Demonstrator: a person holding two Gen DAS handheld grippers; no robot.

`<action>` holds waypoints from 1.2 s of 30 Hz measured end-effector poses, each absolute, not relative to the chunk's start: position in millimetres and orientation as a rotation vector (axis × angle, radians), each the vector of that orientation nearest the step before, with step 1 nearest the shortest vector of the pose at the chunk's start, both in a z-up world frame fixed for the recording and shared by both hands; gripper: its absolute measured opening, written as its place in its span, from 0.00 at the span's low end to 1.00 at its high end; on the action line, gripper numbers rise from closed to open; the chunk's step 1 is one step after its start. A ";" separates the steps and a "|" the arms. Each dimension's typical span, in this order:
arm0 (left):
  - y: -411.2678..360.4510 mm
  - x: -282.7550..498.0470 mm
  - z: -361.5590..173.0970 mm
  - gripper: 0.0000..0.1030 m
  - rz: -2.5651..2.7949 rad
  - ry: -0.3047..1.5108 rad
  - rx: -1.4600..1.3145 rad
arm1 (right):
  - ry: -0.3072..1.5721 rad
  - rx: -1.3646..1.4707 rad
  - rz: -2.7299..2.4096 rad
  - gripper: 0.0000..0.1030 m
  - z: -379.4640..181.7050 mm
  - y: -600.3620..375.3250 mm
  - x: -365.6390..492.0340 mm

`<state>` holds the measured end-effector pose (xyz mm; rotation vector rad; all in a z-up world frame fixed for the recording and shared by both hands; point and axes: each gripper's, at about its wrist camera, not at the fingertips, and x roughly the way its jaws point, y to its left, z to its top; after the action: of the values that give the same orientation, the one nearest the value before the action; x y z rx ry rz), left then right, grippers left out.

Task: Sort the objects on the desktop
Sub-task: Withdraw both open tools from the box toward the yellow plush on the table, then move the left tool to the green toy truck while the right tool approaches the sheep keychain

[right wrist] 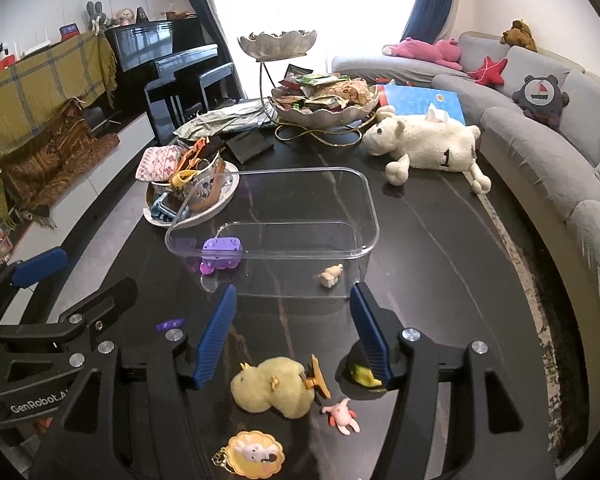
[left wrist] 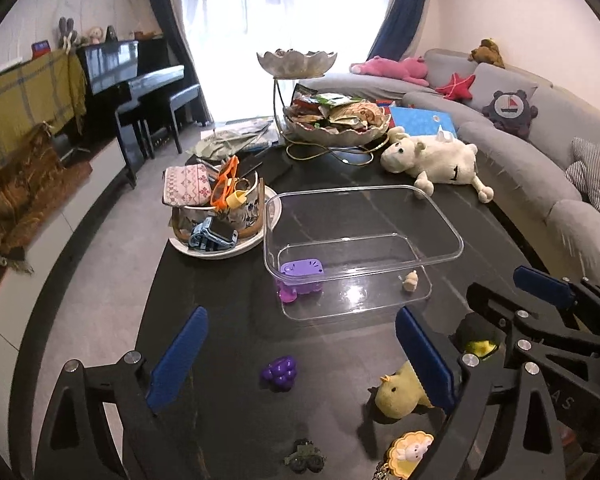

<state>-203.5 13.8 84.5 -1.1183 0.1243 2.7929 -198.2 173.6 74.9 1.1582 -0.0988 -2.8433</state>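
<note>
A clear plastic bin [left wrist: 452,236] [right wrist: 374,216] stands mid-table, holding a purple toy [left wrist: 300,276] [right wrist: 221,254] and a small beige figure [left wrist: 411,281] [right wrist: 331,275]. My left gripper [left wrist: 300,360] is open above a purple grape toy [left wrist: 279,373]. My right gripper [right wrist: 294,338] is open over a yellow plush duck [right wrist: 274,390] [left wrist: 398,392]. Near it lie a pink figure [right wrist: 342,414], a yellow bunny keychain [right wrist: 254,454] [left wrist: 410,450] and a black-and-yellow toy [right wrist: 360,374] [left wrist: 478,338]. A small green vehicle [left wrist: 304,456] sits at the near edge.
A white plate [left wrist: 220,250] [right wrist: 228,192] with a basket of glasses, pouch and watch stands left of the bin. A plush sheep [left wrist: 432,160] [right wrist: 424,144] lies behind it. A tiered snack stand [left wrist: 336,120] [right wrist: 324,104] is at the back. A grey sofa [left wrist: 540,152] runs along the right.
</note>
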 end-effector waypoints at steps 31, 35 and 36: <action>10.3 -142.8 91.4 0.97 2.817 0.156 -1.175 | -0.059 1.096 -2.882 0.54 84.6 166.2 -134.1; 7.2 -135.5 93.4 0.97 2.821 0.151 -1.154 | -0.077 1.087 -2.872 0.54 85.2 165.5 -129.3; 5.8 -134.3 93.2 0.97 2.822 0.138 -1.157 | -0.075 1.084 -2.872 0.54 85.6 164.8 -127.8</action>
<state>-134.3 5.8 93.2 -1.1567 0.1379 2.8220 -127.8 164.8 85.6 1.0843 -0.0752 -2.8720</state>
